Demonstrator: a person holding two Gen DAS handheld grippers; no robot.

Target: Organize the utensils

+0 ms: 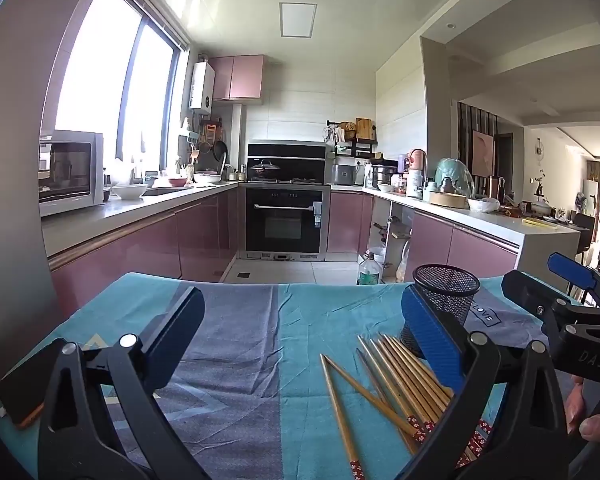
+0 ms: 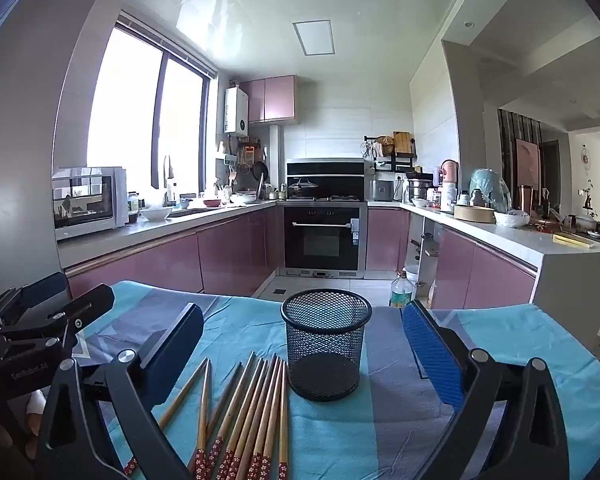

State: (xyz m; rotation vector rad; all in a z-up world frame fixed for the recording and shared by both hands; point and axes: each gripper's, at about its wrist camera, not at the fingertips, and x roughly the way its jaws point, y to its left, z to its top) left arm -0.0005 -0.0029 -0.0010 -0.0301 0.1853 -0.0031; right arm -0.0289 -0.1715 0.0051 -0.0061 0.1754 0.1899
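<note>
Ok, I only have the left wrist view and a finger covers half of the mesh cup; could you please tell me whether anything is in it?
Observer: No, the mesh cup is empty; its bare bottom shows through the mesh.
Operator: Thanks. Does it stand clear of the chopsticks?
Observer: The chopsticks lie flat beside it; the nearest tip is close to its base, and I cannot tell if they touch.
Operator: Is the right gripper holding anything?
Observer: No, the right gripper is wide open with nothing between its pads.
</note>
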